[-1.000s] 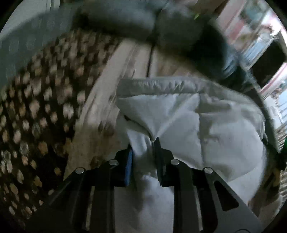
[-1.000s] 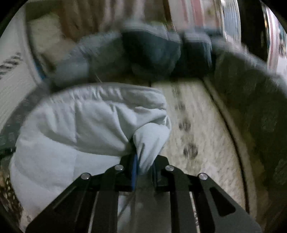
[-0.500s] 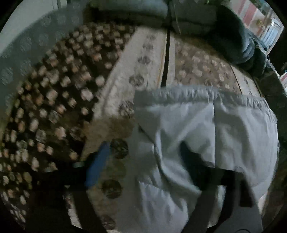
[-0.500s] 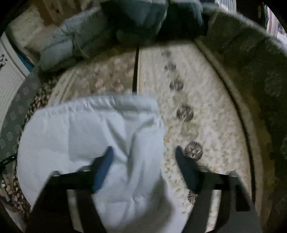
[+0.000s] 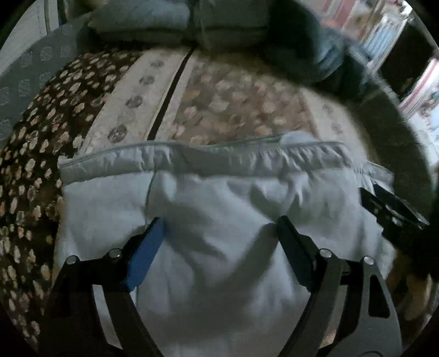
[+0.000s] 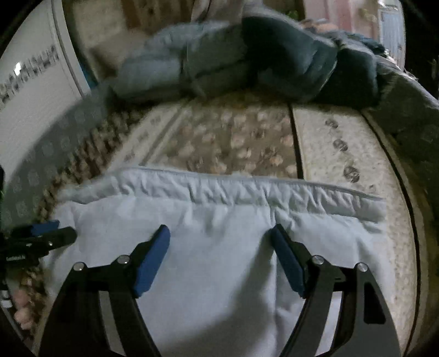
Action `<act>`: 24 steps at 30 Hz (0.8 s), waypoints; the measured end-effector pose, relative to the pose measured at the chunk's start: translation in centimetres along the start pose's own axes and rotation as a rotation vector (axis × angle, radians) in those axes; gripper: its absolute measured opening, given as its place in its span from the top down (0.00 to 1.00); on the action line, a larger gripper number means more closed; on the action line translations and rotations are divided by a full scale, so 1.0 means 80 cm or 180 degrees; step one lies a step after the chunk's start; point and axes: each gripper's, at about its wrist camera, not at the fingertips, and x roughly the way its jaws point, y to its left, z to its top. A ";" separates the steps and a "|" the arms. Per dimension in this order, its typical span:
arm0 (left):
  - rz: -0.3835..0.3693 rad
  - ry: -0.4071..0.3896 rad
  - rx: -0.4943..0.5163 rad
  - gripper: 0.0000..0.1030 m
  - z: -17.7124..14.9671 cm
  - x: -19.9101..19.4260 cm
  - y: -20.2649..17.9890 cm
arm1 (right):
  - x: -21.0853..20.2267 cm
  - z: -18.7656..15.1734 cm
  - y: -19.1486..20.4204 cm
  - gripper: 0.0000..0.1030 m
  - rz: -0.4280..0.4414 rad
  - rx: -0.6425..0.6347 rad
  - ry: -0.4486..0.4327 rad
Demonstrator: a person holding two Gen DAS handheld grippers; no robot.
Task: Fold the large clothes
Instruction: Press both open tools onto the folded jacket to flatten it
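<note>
A pale blue garment (image 5: 219,197) with a gathered elastic waistband lies flat on a patterned bed cover; it also shows in the right wrist view (image 6: 225,225). My left gripper (image 5: 219,222) is open and empty, hovering just above the cloth. My right gripper (image 6: 219,233) is open and empty above the same cloth. The right gripper's fingers (image 5: 389,208) show at the right edge of the left wrist view. The left gripper's fingers (image 6: 41,236) show at the left edge of the right wrist view.
The bed cover (image 5: 233,104) has flower patterns, beige stripes and a dark spotted border (image 5: 33,153). Folded grey-blue and dark clothes (image 6: 219,57) are piled at the far end; they also show in the left wrist view (image 5: 192,22). A white wall panel (image 6: 30,90) is at the left.
Both grippers were shut on pinched folds of the garment a second ago. They have opened and let go, and the garment now lies flat with its waistband at the far edge.
</note>
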 end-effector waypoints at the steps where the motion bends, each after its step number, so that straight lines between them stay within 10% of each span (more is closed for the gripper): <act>1: 0.0057 0.0072 -0.0018 0.19 0.004 0.015 0.001 | 0.017 -0.001 0.003 0.26 -0.0061 -0.0024 0.0113; 17: 0.0288 0.0640 -0.0204 0.28 0.050 0.103 0.081 | 0.101 0.005 -0.054 0.35 -0.0186 0.0066 0.0762; 24: 0.0472 -0.0144 0.0024 0.11 0.035 -0.008 0.079 | -0.013 0.011 -0.047 0.09 -0.0082 -0.0222 -0.0017</act>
